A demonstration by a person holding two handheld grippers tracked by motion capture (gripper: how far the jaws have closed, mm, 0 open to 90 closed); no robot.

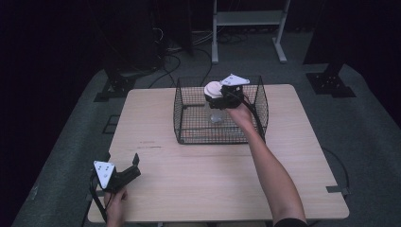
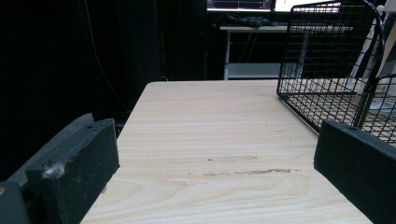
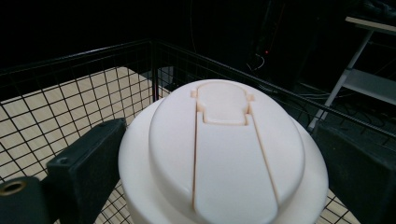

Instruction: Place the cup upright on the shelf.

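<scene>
Two grippers are in my hands, and the near one is my left gripper [image 1: 135,165], which rests low on the near left corner of the wooden table [image 1: 198,189] with its jaws spread wide and nothing between them. Farther away, my right gripper [image 1: 218,97] is above the black wire basket [image 1: 179,118] and it pinches a container with a white lid [image 3: 224,154]; both jaws press on the sides of the lid. The body of the container under the lid looks clear in the high view, but it is small there and hard to make out, and in the right gripper view it is cut off by the lower edge. I cannot tell if its bottom touches the basket floor. The basket stands on the far middle part of the table. Behind the table the room is dark, with a grey floor, cables and a light metal shelf frame [image 1: 248,19].
</scene>
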